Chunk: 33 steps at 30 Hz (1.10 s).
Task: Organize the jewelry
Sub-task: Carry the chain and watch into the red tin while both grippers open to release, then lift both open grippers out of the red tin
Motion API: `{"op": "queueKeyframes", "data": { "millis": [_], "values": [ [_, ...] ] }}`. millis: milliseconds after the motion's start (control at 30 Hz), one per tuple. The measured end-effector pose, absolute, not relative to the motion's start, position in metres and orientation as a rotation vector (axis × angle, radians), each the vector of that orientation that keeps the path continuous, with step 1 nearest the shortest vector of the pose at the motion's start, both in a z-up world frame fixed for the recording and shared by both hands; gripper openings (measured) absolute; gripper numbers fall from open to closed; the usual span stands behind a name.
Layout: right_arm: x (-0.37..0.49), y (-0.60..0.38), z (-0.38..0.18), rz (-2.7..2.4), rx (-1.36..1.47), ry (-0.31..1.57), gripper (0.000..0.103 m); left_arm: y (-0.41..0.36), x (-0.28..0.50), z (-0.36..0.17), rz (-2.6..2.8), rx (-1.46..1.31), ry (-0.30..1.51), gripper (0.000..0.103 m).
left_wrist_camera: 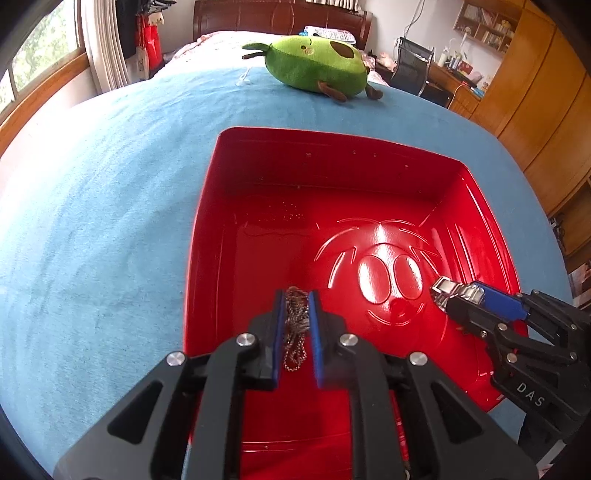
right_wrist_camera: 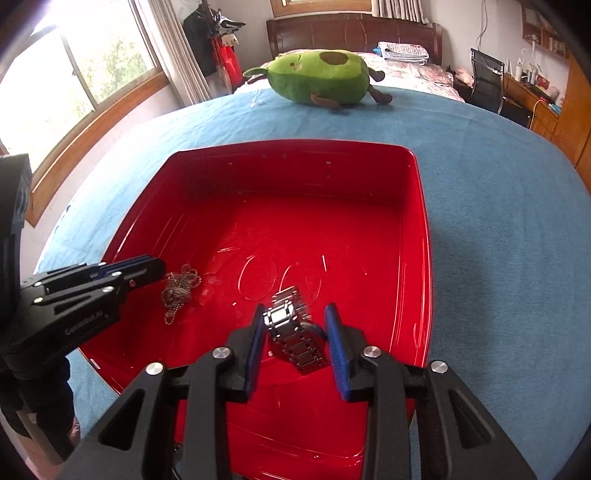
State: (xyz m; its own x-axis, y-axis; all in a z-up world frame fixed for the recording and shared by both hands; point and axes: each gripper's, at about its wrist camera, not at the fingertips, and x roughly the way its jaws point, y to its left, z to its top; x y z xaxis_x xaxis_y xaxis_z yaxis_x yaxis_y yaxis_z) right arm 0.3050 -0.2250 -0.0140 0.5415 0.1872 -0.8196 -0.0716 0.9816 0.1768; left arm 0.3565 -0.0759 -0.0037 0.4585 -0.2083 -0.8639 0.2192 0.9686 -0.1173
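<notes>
A red plastic tray [left_wrist_camera: 332, 134] lies on a blue bedspread [left_wrist_camera: 92, 221]. My left gripper [left_wrist_camera: 297, 295] hangs low over the tray's near left part, shut on a bunched silver ball-chain necklace [left_wrist_camera: 295, 317] whose loops dangle below the blue pads. In the right wrist view the same necklace [right_wrist_camera: 181, 288] hangs at the tip of the left gripper [right_wrist_camera: 159, 267]. My right gripper [right_wrist_camera: 295, 310] is over the tray [right_wrist_camera: 295, 144] near its embossed face, shut on a silver metal-link watch [right_wrist_camera: 291, 328]. From the left wrist view the watch [left_wrist_camera: 452, 290] sticks out of the right gripper [left_wrist_camera: 443, 291].
A green avocado plush toy [left_wrist_camera: 314, 66] lies on the bedspread beyond the tray. Behind it are a wooden headboard [left_wrist_camera: 280, 18] and folded linen. A window is at the left; a desk, chair [left_wrist_camera: 410, 66] and wooden wardrobe are at the right.
</notes>
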Motion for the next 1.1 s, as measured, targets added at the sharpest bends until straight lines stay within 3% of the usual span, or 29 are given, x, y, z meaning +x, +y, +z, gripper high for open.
{"op": "queueKeyframes", "data": {
  "millis": [133,300,433,600,667,833,1033,1100],
  "values": [
    [0.302,-0.224,-0.007,0.158,0.116,0.964,0.034,-0.075,0.354,0.000,-0.262,0.012,1.057,0.026],
    [0.297,-0.228,0.000,0.153,0.124,0.951,0.034,-0.074,0.347,0.007,-0.260,0.018,1.049,0.031],
    [0.295,-0.234,0.003,0.142,0.138,0.947,0.035,-0.072,0.342,0.016,-0.234,0.027,1.026,0.054],
    [0.286,-0.243,0.010,0.123,0.153,0.932,0.046,-0.067,0.328,0.031,-0.224,0.024,0.975,0.077],
    [0.279,-0.249,0.016,0.113,0.176,0.914,0.066,-0.064,0.322,0.039,-0.224,0.012,0.951,0.087],
    [0.254,-0.259,0.039,0.084,0.169,0.834,0.073,-0.055,0.302,0.062,-0.222,-0.011,0.893,0.091],
    [0.222,-0.262,0.057,0.101,0.169,0.782,0.092,-0.052,0.271,0.082,-0.241,-0.012,0.875,0.092],
    [0.209,-0.261,0.059,0.106,0.150,0.774,0.093,-0.050,0.259,0.084,-0.245,-0.013,0.883,0.093]
  ]
}}
